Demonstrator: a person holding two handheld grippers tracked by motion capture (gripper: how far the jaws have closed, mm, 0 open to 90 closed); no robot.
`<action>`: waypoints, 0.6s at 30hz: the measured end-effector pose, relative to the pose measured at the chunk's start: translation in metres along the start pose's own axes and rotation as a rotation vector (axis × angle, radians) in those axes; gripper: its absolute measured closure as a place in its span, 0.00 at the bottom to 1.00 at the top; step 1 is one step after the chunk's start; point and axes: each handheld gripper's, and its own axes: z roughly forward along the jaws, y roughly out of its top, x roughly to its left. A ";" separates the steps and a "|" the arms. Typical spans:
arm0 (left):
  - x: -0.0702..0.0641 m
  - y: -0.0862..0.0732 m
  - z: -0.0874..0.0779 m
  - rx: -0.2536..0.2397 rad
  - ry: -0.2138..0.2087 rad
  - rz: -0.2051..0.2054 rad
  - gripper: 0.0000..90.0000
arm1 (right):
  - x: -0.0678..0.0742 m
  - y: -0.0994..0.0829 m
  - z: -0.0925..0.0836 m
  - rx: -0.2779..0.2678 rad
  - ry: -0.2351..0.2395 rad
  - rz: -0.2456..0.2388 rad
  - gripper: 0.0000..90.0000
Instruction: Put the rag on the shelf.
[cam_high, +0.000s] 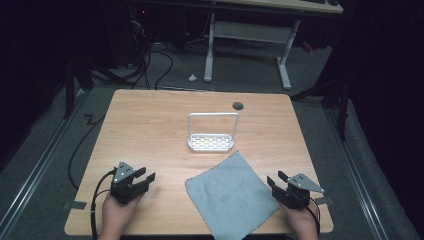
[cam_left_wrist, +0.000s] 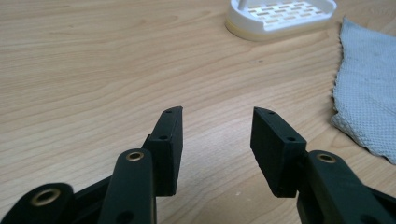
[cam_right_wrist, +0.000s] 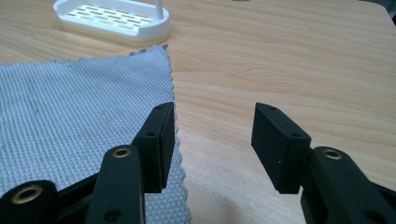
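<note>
Tools both gape wide, empty: your left tool (cam_high: 141, 180) and right tool (cam_high: 278, 181) rest at the worktop's (cam_high: 150, 120) near corners. Between them lies a grey cloth (cam_high: 232, 192), flat, overhanging the near edge. Beyond its far corner stands a white slotted rack (cam_high: 212, 142), handle upright.
</note>
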 end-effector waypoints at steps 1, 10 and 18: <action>-0.001 0.000 0.001 0.004 -0.005 0.000 0.60 | -0.001 -0.001 -0.001 0.003 -0.004 0.002 0.56; -0.007 -0.002 0.008 0.022 -0.023 -0.002 0.58 | -0.007 -0.002 -0.001 0.010 -0.002 0.013 0.56; -0.035 0.003 0.012 0.030 -0.178 -0.004 0.75 | -0.005 -0.002 0.000 0.014 0.015 0.016 0.59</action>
